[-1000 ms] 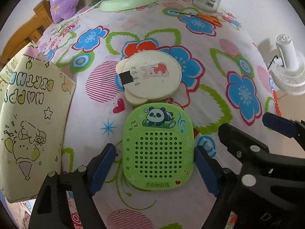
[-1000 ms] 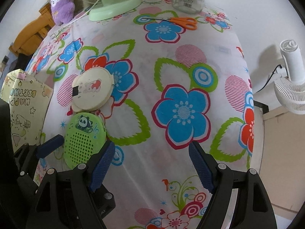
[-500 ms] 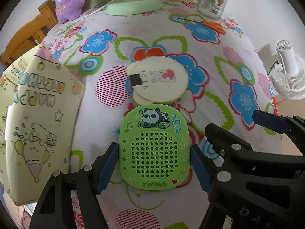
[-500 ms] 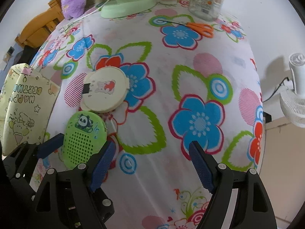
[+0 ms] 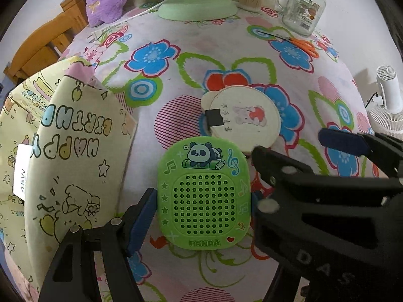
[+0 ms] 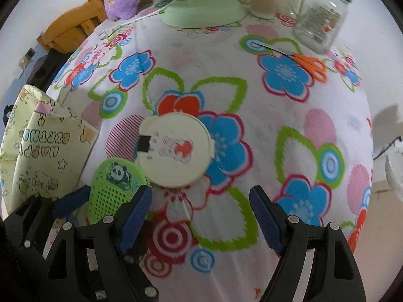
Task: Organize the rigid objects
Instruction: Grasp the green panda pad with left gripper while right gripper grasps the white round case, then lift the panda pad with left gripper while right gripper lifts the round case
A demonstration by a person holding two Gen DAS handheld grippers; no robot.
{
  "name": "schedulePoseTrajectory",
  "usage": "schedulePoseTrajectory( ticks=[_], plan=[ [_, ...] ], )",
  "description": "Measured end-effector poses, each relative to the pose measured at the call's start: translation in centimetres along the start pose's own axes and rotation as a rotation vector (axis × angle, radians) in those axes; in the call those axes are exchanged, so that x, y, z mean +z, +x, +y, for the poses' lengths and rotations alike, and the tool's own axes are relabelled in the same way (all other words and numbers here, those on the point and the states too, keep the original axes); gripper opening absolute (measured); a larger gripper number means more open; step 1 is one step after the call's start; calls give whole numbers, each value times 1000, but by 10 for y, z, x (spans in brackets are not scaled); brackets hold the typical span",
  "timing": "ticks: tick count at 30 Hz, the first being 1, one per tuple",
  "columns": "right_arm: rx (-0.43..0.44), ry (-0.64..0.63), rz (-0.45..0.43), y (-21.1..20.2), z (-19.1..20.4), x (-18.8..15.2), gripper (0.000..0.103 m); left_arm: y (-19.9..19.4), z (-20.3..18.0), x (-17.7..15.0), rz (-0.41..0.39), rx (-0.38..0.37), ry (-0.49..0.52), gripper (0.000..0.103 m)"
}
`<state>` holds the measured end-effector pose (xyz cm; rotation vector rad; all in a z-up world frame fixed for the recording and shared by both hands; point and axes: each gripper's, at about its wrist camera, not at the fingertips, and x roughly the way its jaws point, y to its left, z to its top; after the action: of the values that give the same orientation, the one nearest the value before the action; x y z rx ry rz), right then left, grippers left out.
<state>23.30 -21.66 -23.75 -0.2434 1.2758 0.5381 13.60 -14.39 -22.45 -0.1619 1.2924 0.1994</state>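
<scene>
At the left edge of the flower-printed tablecloth point(image 5: 226, 50) stands a pale yellow paper gift bag printed "HAPPY BIRTHDAY" point(image 5: 75, 156), its top flap folded and tilted toward the middle of the surface. Just right of the bag, near the front edge, the left gripper point(image 5: 201, 206) is clamped on a green rounded-square plastic panda speaker with a perforated grille point(image 5: 204, 196): its jaws have just been closing, and the blue pad on the left now presses the speaker's left side, while the right pad is mostly hidden behind the right gripper's black frame. The speaker's far corner sits just beside, possibly over, a cream round disc with a rabbit drawing and a black tab point(image 5: 245, 115), which lies flat near the middle of the surface on top of a second cream disc. To the right, the right gripper point(image 6: 200, 216) hangs over bare cloth near the front edge with its jaws standing well apart and nothing between them. At the far right corner lie orange-handled scissors point(image 6: 311, 64), close to a clear glass handled jar point(image 6: 321, 22)
</scene>
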Motion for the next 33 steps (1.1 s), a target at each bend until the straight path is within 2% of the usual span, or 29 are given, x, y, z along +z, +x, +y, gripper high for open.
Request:
schedulePoseTrajectory(
  ticks=[11, 14, 18, 21, 29, 31, 32, 33],
  plan=[
    [24, -35, -24, 15, 10, 23, 82, 7, 14, 11, 34, -32, -77, 77],
    [62, -45, -29, 18, 12, 27, 83, 8, 17, 14, 41, -39, -95, 77],
    [115, -54, -25, 25, 16, 31, 91, 9, 20, 15, 49, -37, -118, 77],
    [104, -91, -26, 28, 21, 33, 95, 10, 25, 17, 49, -33, -144, 77],
    [90, -85, -22, 25, 22, 29, 85, 12, 32, 18, 61, -45, -130, 77],
    [82, -77, -35, 22, 20, 26, 80, 11, 32, 16, 58, -37, -115, 77],
    [62, -73, -43, 20, 19, 25, 73, 11, 30, 15, 60, -27, -105, 77],
    [1, -77, -36, 21, 17, 24, 72, 9, 26, 12, 56, -19, -102, 77]
  ],
)
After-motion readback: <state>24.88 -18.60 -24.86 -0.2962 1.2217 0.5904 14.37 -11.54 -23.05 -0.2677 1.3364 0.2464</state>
